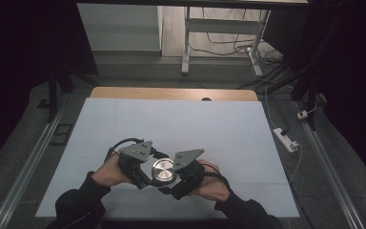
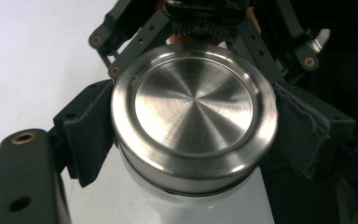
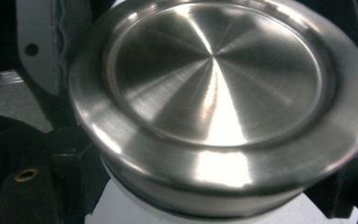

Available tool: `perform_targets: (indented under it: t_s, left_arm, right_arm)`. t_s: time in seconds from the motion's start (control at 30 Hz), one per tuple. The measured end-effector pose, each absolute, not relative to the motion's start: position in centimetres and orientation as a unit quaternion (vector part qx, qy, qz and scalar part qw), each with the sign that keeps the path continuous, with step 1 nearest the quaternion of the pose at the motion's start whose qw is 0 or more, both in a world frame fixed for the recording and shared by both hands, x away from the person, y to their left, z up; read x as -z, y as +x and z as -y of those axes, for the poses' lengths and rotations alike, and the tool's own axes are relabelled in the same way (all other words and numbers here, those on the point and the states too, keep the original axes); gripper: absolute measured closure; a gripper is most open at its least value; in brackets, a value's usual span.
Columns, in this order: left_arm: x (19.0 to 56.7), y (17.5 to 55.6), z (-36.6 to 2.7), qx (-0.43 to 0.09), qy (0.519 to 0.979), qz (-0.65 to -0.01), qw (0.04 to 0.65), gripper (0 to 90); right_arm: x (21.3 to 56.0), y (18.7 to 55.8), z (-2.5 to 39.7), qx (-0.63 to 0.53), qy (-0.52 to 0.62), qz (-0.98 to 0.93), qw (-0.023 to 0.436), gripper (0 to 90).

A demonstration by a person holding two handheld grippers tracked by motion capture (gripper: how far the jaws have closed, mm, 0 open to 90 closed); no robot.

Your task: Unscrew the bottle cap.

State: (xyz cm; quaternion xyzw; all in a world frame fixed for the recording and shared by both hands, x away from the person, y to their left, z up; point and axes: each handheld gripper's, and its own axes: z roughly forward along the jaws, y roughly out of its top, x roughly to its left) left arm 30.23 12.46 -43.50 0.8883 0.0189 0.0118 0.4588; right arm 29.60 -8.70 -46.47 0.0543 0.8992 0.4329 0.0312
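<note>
Steel lid [image 2: 193,116] tops a white bottle [image 2: 205,207] standing at the near middle of my worktop [image 1: 171,124]. Both my left gripper [image 1: 145,175] and right gripper [image 1: 174,183] clench it. I should brace one and twist squarely, without tipping it.

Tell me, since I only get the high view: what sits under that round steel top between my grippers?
Observer: A white body; the steel part is a lid on it.
Operator: Is the right gripper on the lid?
Observer: Yes. In the left gripper view its pads press the lid's rim from both sides.
Operator: Is the lid seated?
Observer: A thin dark seam shows beneath it; I cannot tell whether it is loose.
</note>
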Motion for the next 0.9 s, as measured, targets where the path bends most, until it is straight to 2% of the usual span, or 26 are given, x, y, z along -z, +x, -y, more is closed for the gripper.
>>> perform_targets:
  t_s: [0.13,0.2,0.27,0.3,0.33,0.43,0.5,0.7,0.73,0.9]
  left_arm:
    - [43.4,30.1,-11.4,-0.051,0.878,-0.114,0.462,19.2]
    - [43.5,29.9,-10.6,-0.078,0.871,-0.165,0.456,19.1]
    - [43.7,29.9,-10.0,-0.087,0.864,-0.194,0.457,18.6]
    - [43.8,30.0,-9.9,-0.08,0.86,-0.198,0.463,15.1]
    - [43.7,30.4,-10.1,-0.057,0.855,-0.196,0.476,15.1]
    - [43.1,30.8,-11.4,-0.035,0.849,-0.179,0.497,3.5]
    - [42.7,30.9,-12.5,-0.028,0.853,-0.154,0.498,2.7]
    - [42.6,30.4,-13.6,-0.033,0.884,-0.063,0.463,3.8]
    - [42.7,30.4,-13.5,-0.023,0.888,-0.045,0.457,4.8]
    - [43.0,29.7,-12.7,-0.001,0.89,0.009,0.455,9.9]
  right_arm:
    - [46.4,30.2,9.1,-0.435,0.097,-0.893,0.054,15.2]
    - [46.6,30.8,9.3,-0.43,0.15,-0.886,0.091,15.3]
    - [46.8,31.0,9.5,-0.431,0.171,-0.881,0.098,15.3]
    - [46.8,31.0,9.5,-0.432,0.175,-0.879,0.099,15.3]
    - [46.8,31.0,9.5,-0.432,0.175,-0.879,0.099,15.3]
    - [46.6,30.9,9.6,-0.442,0.164,-0.877,0.091,15.3]
    - [46.5,30.9,9.6,-0.445,0.149,-0.88,0.079,15.3]
    - [46.5,30.4,9.2,-0.445,0.099,-0.889,0.044,15.3]
    - [46.4,29.9,8.8,-0.443,0.074,-0.893,0.029,15.2]
    - [46.4,29.1,8.3,-0.435,0.033,-0.9,0.019,15.3]
